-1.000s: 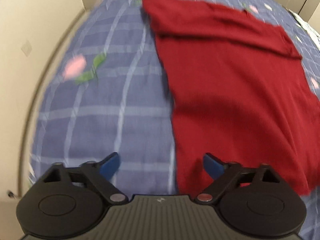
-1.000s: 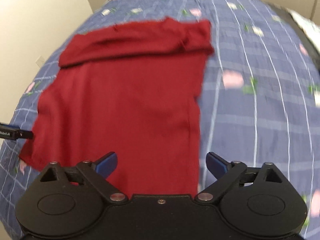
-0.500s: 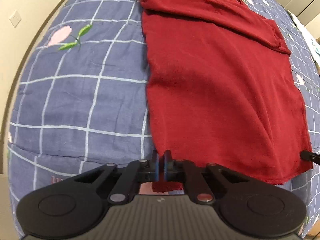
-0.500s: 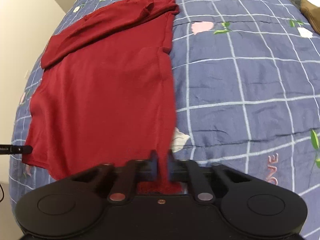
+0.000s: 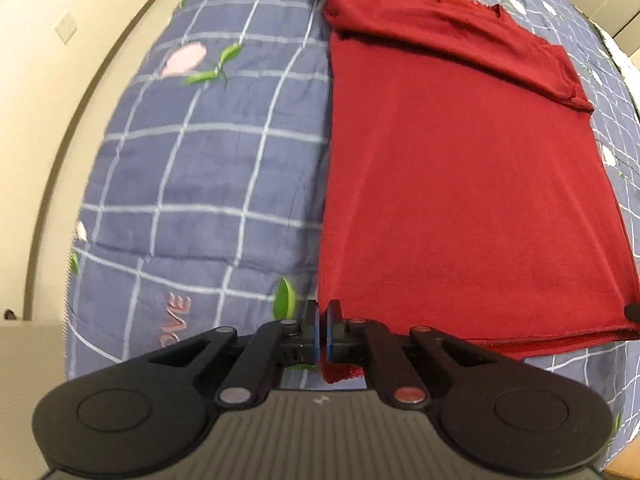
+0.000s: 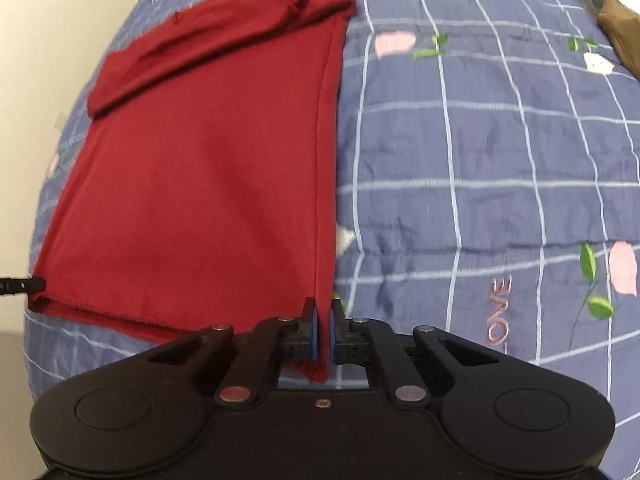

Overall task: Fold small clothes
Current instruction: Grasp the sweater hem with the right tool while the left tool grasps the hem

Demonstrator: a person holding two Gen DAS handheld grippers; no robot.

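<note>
A dark red garment (image 5: 460, 184) lies flat on a blue checked bedspread (image 5: 208, 168), its sleeves folded across the far end. My left gripper (image 5: 322, 320) is shut on the garment's near left hem corner. My right gripper (image 6: 324, 320) is shut on the garment's (image 6: 208, 176) near right hem corner. The tip of the right gripper (image 5: 633, 312) shows at the right edge of the left wrist view. The tip of the left gripper (image 6: 20, 285) shows at the left edge of the right wrist view.
The bedspread (image 6: 480, 160) has white grid lines, pink flowers and "LOVE" lettering. A cream wall (image 5: 60, 60) with a socket runs along the bed's left side. A brown item (image 6: 620, 36) lies at the bed's far right.
Both grippers moved down to the garment's near hem corners and shut on them. Since then the hem corners have lifted slightly and the views have shifted closer.
</note>
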